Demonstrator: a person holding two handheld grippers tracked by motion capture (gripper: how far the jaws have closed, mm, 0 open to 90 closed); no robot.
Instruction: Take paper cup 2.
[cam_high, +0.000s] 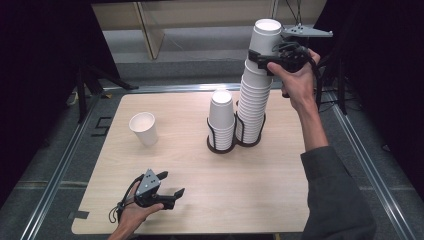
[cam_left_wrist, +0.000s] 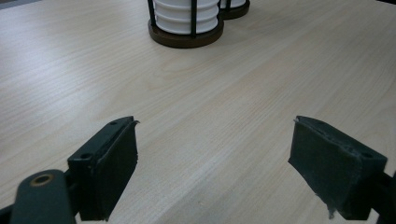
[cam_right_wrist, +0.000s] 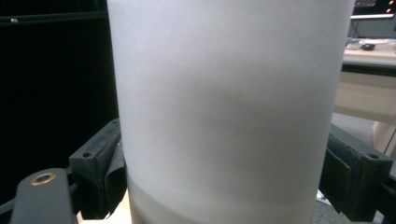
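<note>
One paper cup (cam_high: 143, 128) is already set out near the surface's (cam_high: 250, 190) left edge, while the top cup (cam_high: 263, 40) of the tall stack (cam_high: 253, 102) toward the far edge is clamped by the right hand-held gripper (cam_high: 261, 59), not yet clearly separated, and the left hand-held gripper (cam_high: 169, 184) is held open and empty near the front edge.

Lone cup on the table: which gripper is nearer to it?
Left. The left gripper rests on the table in front of the lone cup; the right gripper is up across the table, clamping the tall stack's top cup.

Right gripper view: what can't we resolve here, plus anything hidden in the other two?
- Right gripper view: top cup is blurred, too close; the stack below is cut off by the bottom edge.
- High view: right gripper contact hidden behind the cup.
- Left gripper view: holder cups cut off by the top edge.
</note>
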